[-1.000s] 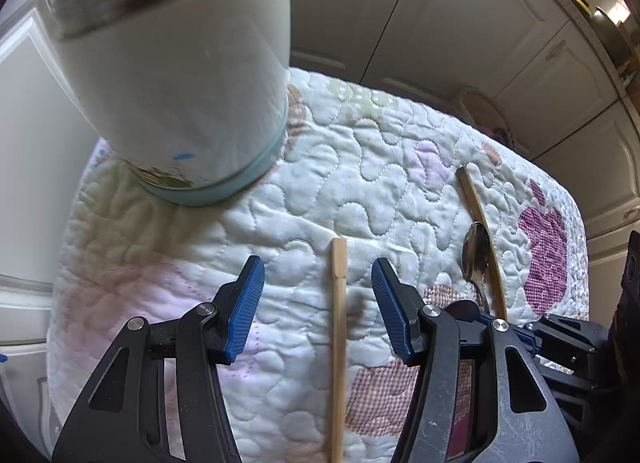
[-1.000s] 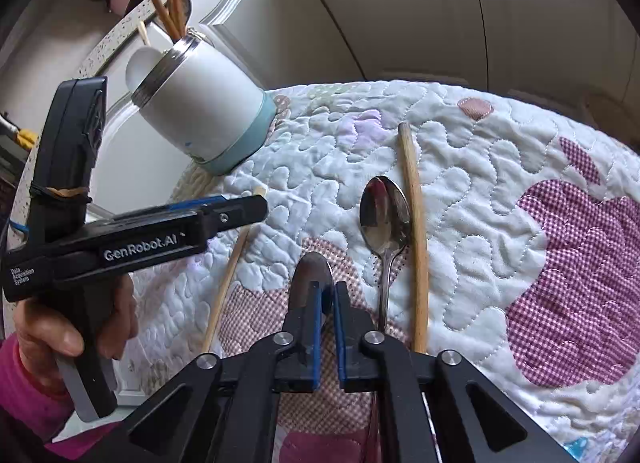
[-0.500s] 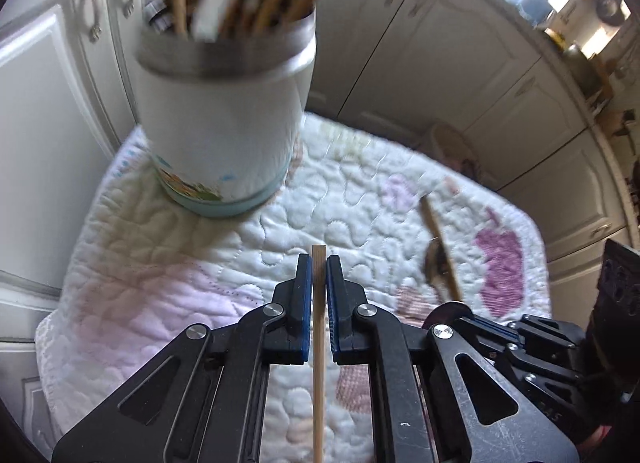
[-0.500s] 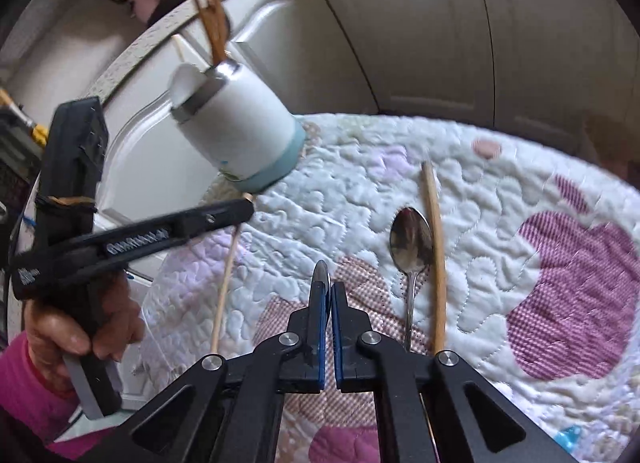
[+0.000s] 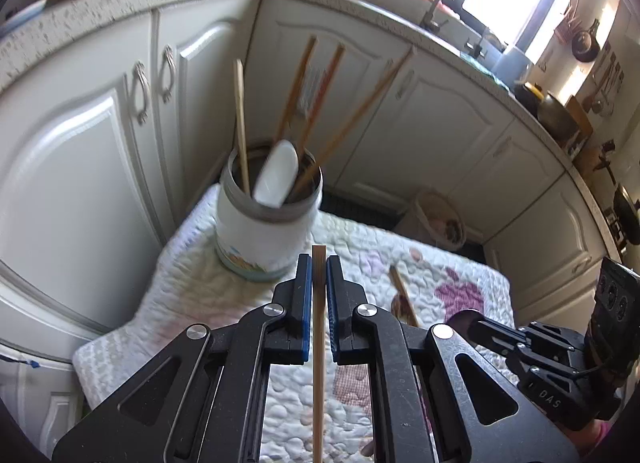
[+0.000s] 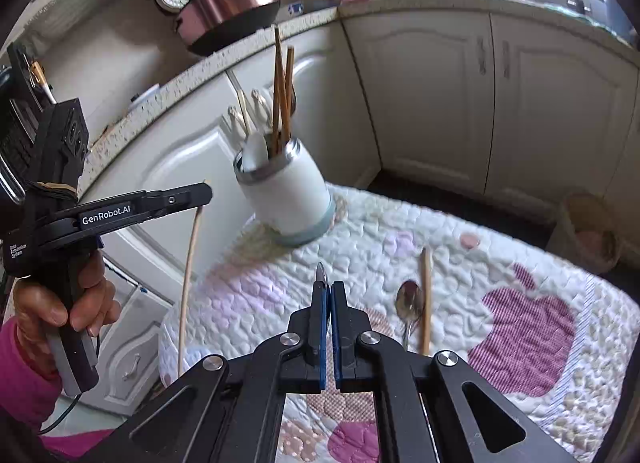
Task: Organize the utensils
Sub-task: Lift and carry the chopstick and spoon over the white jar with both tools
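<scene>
Two utensils are in my jaws at once: my left gripper (image 5: 319, 295) is clamped on a pale bamboo chopstick (image 5: 319, 343), its long axis running back along the fingers and hanging steeply down in the right view, while my right gripper (image 6: 328, 327) is pinched on a thin metal spoon (image 6: 321, 275) seen edge-on. I judge the white steel-rimmed holder cup (image 6: 286, 199) the target; it stands on the quilted apple-pattern cloth (image 6: 500, 263), ahead of both and nearer the left. One steel spoon (image 6: 409, 303) and one wooden chopstick (image 6: 425, 299) lie there unsorted.
</scene>
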A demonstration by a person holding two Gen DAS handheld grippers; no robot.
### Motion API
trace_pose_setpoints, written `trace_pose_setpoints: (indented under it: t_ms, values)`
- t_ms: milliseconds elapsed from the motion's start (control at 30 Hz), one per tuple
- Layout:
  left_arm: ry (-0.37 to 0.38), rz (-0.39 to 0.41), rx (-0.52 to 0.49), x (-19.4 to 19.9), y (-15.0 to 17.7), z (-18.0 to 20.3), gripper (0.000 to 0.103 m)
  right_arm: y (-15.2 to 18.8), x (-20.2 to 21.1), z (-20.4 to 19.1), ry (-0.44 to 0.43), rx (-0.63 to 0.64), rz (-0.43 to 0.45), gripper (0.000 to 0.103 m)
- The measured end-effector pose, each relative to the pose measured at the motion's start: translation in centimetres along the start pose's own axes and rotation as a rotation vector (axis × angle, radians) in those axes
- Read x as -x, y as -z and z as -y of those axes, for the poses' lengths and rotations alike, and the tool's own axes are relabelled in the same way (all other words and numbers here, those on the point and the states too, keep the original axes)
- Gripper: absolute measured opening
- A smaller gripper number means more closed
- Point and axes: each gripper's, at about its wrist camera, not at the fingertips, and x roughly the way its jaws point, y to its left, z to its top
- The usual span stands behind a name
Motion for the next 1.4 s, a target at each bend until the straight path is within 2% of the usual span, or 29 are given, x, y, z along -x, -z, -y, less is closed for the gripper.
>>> trace_pose_setpoints:
  t_ms: [167, 400, 633, 800, 1033, 1267, 1400]
  values:
    - [-0.028, 0.036, -0.001, 1.3, -1.4, -0.3, 0.006, -1.7, 1.2, -0.6, 0.009, 0.008, 0.041, 0.002]
    - [-0.060, 0.051, -0.007, 2.2, -2.0, -0.4, 0.006, -2.9, 1.8, -1.6, 0.007, 0.027, 0.052, 0.002]
    - [-0.070, 0.059, -0.016, 2.5, -2.4, -0.4, 0.006, -4.1, 1.9, -2.4, 0.004, 0.037, 0.068, 0.002]
    - [-0.061, 0.087, -0.003, 3.2, -3.8, -0.9, 0.006, -5.8, 2.0, -3.1, 0.013, 0.050, 0.086, 0.002]
    - [-0.035, 0.197, 0.076, 4.7, -9.2, -2.5, 0.006, -9.8, 2.5, -3.8, 0.038, 0.059, 0.145, 0.002]
    - [-0.107, 0.348, 0.127, 4.4, -14.1, -3.6, 0.006, -14.4, 2.0, -5.0, 0.074, 0.063, 0.223, 0.002]
    - [-0.154, 0.413, 0.137, 3.0, -16.1, -4.2, 0.006, -16.6, 0.7, -6.7, 0.107, 0.112, 0.255, 0.002]
